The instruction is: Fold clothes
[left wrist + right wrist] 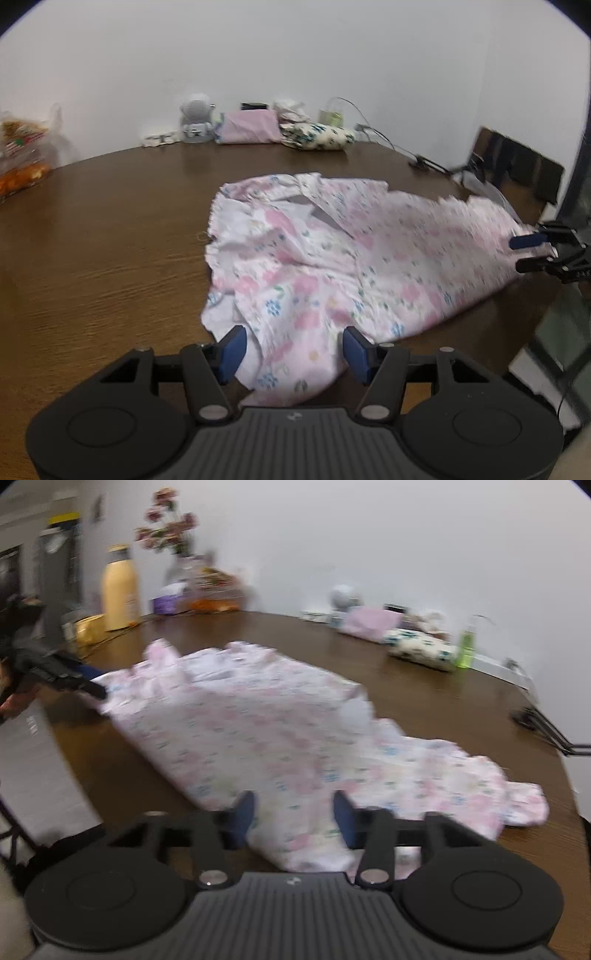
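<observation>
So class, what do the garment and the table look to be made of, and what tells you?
Garment: thin woven cloth, probably cotton, matte; it creases softly and carries a printed pink floral pattern.
Table: wood or wood-look veneer, brown with visible grain and slight sheen.

No readable text anywhere. Yellow bottle [120, 590] label blurred, illegible. Small pale emblem on left gripper body, no letters.

A round brown wooden table [92, 240] is seen against a white wall [295, 55]. Along its far edge, a grey toy figure [195, 118], a folded pink cloth [251, 127] and a floral pouch [317, 136] are lined up. A cream bottle [120, 587], a vase of pink flowers [173, 528] and what may be a green spray bottle [467, 646] are also placed there.
</observation>
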Demonstrator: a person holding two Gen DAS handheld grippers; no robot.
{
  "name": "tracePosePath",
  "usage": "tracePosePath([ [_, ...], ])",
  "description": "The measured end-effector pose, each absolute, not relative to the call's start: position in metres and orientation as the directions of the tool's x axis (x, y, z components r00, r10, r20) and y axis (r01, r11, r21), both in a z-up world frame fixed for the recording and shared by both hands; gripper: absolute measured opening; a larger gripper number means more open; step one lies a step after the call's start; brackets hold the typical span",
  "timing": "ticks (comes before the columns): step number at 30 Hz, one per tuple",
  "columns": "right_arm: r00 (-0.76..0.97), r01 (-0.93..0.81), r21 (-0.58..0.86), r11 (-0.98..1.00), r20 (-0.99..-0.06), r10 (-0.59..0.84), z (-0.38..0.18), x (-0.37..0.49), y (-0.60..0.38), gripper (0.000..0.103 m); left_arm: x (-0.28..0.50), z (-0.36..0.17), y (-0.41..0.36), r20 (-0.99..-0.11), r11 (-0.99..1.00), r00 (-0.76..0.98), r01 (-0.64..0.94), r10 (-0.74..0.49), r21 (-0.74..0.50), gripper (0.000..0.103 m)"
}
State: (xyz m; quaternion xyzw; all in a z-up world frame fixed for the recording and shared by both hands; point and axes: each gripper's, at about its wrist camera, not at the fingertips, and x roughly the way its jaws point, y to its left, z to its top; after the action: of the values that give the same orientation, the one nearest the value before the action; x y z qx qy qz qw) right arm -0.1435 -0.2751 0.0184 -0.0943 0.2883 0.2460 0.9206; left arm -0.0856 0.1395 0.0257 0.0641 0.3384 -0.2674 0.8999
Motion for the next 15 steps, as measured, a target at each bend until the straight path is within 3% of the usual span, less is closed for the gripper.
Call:
tracePosePath([
  [1, 0.697, -0.519, -0.025, 0.855, -0.592, 0.406, 0.015, -0.143, -0.273, 0.04, -0.087, 0.024, 0.139, -0.649, 0.84, 0.617, 0.539, -0.445, -0.064, 0.037],
  [2, 0.685, -0.525, -0.017, 0.851, -0.602, 0.41, 0.011, -0.142, -0.273, 0.029, -0.085, 0.02, 0.139, -0.661, 0.835, 0.599, 0.545, -0.452, -0.078, 0.014],
  [3, 0.678, -0.524, -0.014, 0.852, -0.612, 0.407, 0.008, -0.14, -0.273, 0.01, -0.086, 0.019, 0.139, -0.66, 0.827, 0.589, 0.556, -0.465, -0.087, 0.012],
  [5, 0.687, -0.51, 0.001, 0.86, -0.602, 0.408, 0.006, -0.138, -0.279, 0.003, -0.087, 0.019, 0.138, -0.656, 0.808, 0.572, 0.58, -0.493, -0.102, 0.008],
  [7, 0.691, -0.489, 0.004, 0.872, -0.608, 0.39, 0.009, -0.135, -0.285, 0.0, -0.089, 0.021, 0.136, -0.644, 0.788, 0.561, 0.607, -0.52, -0.107, 0.013],
  [8, 0.694, -0.474, 0.001, 0.88, -0.615, 0.375, 0.011, -0.134, -0.288, 0.0, -0.088, 0.025, 0.138, -0.631, 0.789, 0.578, 0.608, -0.518, -0.091, 0.015],
  [10, 0.698, -0.445, -0.006, 0.895, -0.628, 0.343, 0.016, -0.131, -0.293, 0.006, -0.086, 0.032, 0.141, -0.602, 0.795, 0.615, 0.604, -0.51, -0.056, 0.035],
  [11, 0.698, -0.461, 0.005, 0.888, -0.615, 0.366, 0.023, -0.128, -0.296, 0.009, -0.079, 0.038, 0.145, -0.587, 0.794, 0.627, 0.607, -0.512, -0.043, 0.05],
  [13, 0.706, -0.495, 0.013, 0.869, -0.577, 0.41, 0.04, -0.117, -0.297, 0.043, -0.063, 0.052, 0.153, -0.553, 0.781, 0.641, 0.623, -0.533, -0.03, 0.057],
  [15, 0.725, -0.516, -0.009, 0.857, -0.537, 0.431, 0.057, -0.1, -0.293, 0.048, -0.041, 0.067, 0.161, -0.505, 0.754, 0.639, 0.656, -0.58, -0.036, 0.063],
])
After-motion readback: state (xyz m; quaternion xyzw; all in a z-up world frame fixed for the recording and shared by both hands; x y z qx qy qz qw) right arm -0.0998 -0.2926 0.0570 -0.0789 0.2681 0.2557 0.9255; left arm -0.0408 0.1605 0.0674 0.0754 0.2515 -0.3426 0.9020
